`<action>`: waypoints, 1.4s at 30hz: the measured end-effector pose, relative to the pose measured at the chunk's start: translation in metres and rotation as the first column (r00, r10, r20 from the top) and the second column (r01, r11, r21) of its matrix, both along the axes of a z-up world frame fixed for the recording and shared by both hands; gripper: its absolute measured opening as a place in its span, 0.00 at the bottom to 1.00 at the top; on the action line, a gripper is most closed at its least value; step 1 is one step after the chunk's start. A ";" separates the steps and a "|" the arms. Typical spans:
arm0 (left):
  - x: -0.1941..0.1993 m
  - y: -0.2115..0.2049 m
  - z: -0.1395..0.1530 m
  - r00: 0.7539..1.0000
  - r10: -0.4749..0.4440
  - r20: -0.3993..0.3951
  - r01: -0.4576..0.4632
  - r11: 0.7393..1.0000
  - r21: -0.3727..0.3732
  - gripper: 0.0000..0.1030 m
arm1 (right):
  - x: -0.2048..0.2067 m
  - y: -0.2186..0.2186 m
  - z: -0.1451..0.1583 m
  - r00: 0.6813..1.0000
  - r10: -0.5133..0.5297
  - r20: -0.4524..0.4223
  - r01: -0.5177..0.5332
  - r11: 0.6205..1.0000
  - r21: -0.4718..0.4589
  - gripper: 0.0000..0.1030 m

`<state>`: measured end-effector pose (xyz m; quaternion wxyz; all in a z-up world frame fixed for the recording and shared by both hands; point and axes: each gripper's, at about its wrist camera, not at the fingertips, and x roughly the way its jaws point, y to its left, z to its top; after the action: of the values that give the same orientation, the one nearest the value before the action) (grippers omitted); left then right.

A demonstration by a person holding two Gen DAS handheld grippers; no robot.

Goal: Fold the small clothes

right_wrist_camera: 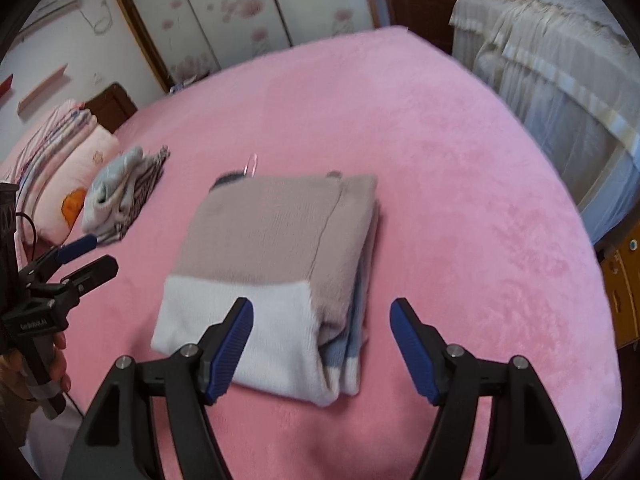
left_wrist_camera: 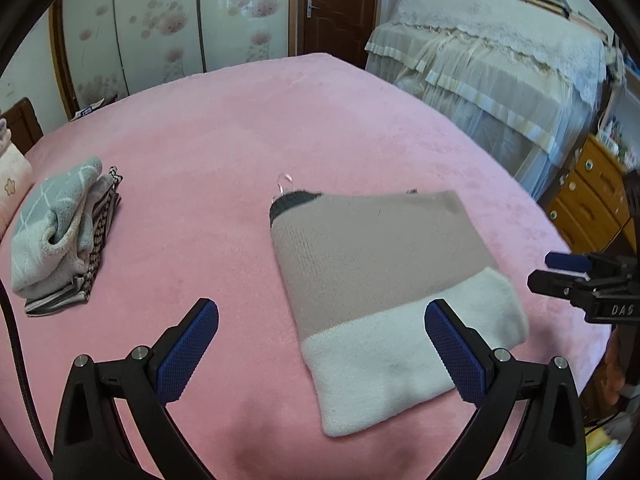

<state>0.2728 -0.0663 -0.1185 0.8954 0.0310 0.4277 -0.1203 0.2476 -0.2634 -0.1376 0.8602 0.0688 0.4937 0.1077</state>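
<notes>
Above the pink bed (left_wrist_camera: 320, 128), both grippers hover with nothing between their fingers. The left gripper (left_wrist_camera: 322, 344) has its jaws wide apart, one blue pad on each side of the near end of the folded sweater (left_wrist_camera: 384, 280), above the cloth rather than gripping it. The right gripper (right_wrist_camera: 322, 344) also has its jaws spread, its left pad over the sweater's white band and its right pad over bare blanket just beside the sweater's folded edge.

The sweater lies flat near the middle of the bed: mauve body, white band nearest the cameras, dark collar at the far end. A clear hanger hook (left_wrist_camera: 285, 184) pokes out beside the collar. Well to the left of the sweater sits a stack (left_wrist_camera: 60, 236) of folded clothes, a grey checked piece on top of striped ones. Beyond the sweater stand floral wardrobe doors (left_wrist_camera: 160, 20) and a brown door (left_wrist_camera: 340, 4); to its right, a lace-draped piece of furniture (left_wrist_camera: 500, 60) and a yellow drawer chest (left_wrist_camera: 592, 192).

Only the right wrist view shows the sweater's layered right edge, with blue fabric inside the fold, plus pillows (right_wrist_camera: 68, 168) left of the stack and the person's hand (right_wrist_camera: 56, 364) on the left gripper's handle. Only the left wrist view shows the chest's knobs and the right gripper from the side, to the sweater's right.
</notes>
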 end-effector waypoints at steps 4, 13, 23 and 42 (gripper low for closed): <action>0.006 0.000 -0.029 0.999 0.008 -0.052 -0.010 0.999 -0.050 1.00 | 0.009 0.010 -0.019 0.999 0.010 -0.032 -0.010 1.000 -0.007 0.81; 0.029 0.002 -0.072 0.993 0.044 -0.107 -0.059 0.988 -0.142 1.00 | 0.037 0.018 -0.066 0.998 -0.005 -0.060 0.003 0.999 -0.032 0.80; 0.049 0.001 -0.097 0.987 0.012 -0.158 -0.041 0.983 -0.180 1.00 | 0.049 -0.016 -0.108 0.995 0.020 -0.095 -0.012 0.996 0.084 1.00; 0.064 0.015 -0.141 0.953 -0.137 -0.269 0.017 0.915 -0.404 1.00 | 0.069 -0.012 -0.121 0.981 0.181 -0.065 -0.159 0.954 0.255 0.85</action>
<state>0.3366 -0.0510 -0.2596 0.8046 -0.1523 0.5198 -0.2434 0.3169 -0.2753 -0.2590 0.8098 0.1381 0.5175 0.2394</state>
